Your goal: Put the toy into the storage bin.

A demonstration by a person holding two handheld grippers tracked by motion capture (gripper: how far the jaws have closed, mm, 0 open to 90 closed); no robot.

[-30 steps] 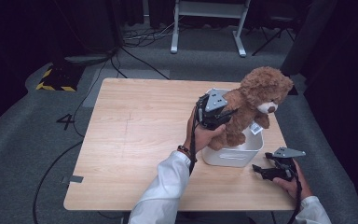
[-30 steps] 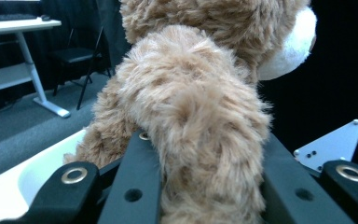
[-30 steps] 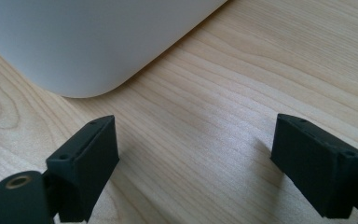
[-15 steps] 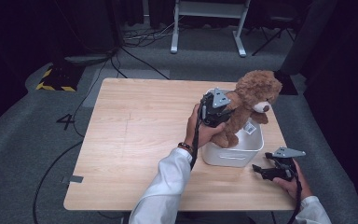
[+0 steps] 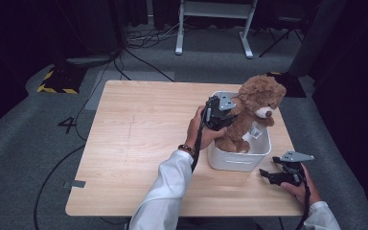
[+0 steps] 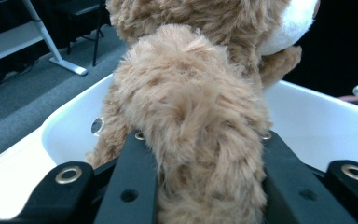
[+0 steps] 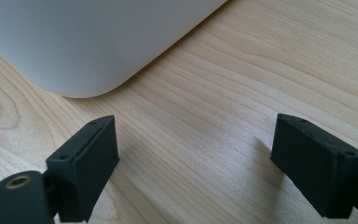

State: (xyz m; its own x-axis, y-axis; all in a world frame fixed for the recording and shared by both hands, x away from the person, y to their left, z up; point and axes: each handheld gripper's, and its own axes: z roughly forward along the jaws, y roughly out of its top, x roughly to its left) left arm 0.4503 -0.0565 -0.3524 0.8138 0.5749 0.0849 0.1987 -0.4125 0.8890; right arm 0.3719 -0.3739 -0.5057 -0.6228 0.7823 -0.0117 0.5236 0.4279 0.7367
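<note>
A brown teddy bear (image 5: 255,108) sits upright in a white plastic bin (image 5: 239,162) at the right side of the wooden table (image 5: 134,143). My left gripper (image 5: 229,115) is shut on the bear's body from the left. In the left gripper view the black jaws squeeze the bear's fur (image 6: 191,107) on both sides, with the bin's wall (image 6: 317,116) behind it. My right gripper (image 5: 267,175) rests open on the table by the bin's near right corner. In the right gripper view (image 7: 196,149) nothing lies between its jaws, and the bin's corner (image 7: 84,42) is just ahead.
The bin stands close to the table's right edge. A white metal frame (image 5: 211,28) and cables lie on the grey floor beyond the table. Bare wood (image 5: 124,124) spreads over the table's left half.
The left gripper has lowered the bear a little, down and leftward into the bin. The right gripper has stayed put.
</note>
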